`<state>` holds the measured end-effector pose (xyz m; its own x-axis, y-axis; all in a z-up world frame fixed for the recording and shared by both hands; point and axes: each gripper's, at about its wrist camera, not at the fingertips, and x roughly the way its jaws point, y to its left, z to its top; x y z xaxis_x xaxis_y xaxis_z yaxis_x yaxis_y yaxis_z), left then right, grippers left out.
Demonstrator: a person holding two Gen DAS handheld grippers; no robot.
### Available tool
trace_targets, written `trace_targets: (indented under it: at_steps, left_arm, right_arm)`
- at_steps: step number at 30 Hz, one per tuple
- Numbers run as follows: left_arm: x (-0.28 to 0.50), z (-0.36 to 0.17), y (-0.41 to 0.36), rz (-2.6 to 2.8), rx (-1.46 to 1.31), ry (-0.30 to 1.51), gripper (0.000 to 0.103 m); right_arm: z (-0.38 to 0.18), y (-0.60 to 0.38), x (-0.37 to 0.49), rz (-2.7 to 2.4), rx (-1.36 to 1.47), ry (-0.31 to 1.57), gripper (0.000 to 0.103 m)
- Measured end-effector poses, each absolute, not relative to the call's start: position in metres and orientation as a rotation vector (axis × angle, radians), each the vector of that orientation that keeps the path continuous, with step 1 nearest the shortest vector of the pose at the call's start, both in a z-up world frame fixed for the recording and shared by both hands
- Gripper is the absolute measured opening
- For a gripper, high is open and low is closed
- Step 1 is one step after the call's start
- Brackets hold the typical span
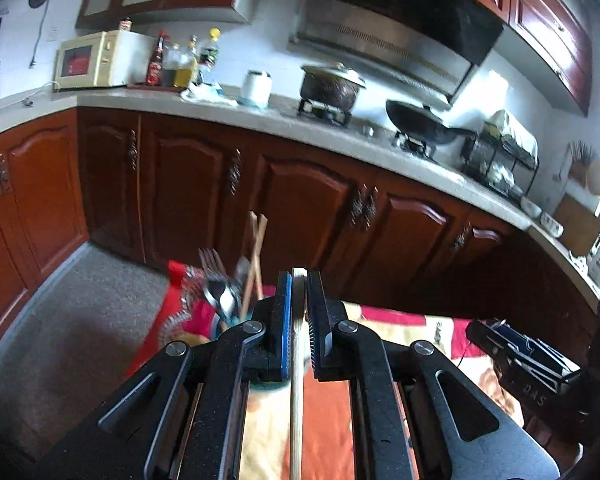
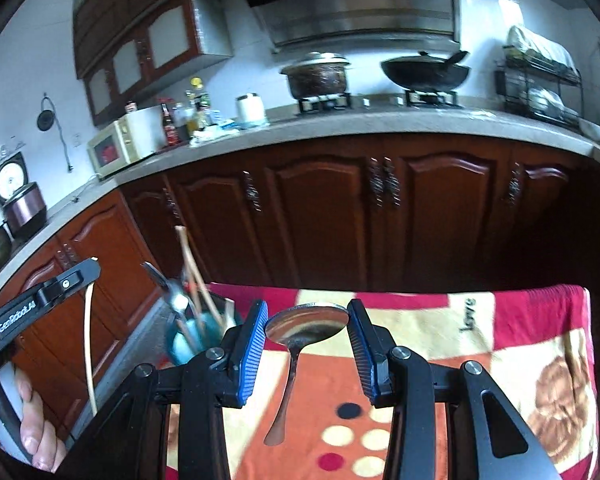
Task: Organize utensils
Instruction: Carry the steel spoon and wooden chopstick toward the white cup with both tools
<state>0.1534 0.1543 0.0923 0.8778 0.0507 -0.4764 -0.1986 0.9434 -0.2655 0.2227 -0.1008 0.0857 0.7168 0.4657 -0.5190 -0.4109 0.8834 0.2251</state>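
Two utensils are in my grasp above the blanket-covered surface [image 2: 500, 344]: my left gripper [image 1: 299, 320] is clamped on a pale chopstick [image 1: 296, 400] running lengthwise along its fingers, while my right gripper [image 2: 307, 344] sits apart around a shiny metal spoon [image 2: 306, 322], bowl forward, handle toward me.

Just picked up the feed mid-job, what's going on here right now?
A person with two handheld grippers is sorting utensils on a table with a patterned cloth. The left gripper is shut on a pale chopstick. The right gripper is open around the bowl of a metal spoon. It does not look clamped. A teal holder at the table's left already holds forks, a spoon and chopsticks.
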Motion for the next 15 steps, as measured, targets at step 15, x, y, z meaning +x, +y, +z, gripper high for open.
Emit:
trace_targets:
  at_steps: [15]
  left_arm:
    - [0.175,0.028,0.125,-0.016,-0.369,0.629,0.007]
  right_arm:
    - [0.046,-0.102,0.228,0.46,0.086,0.679,0.039]
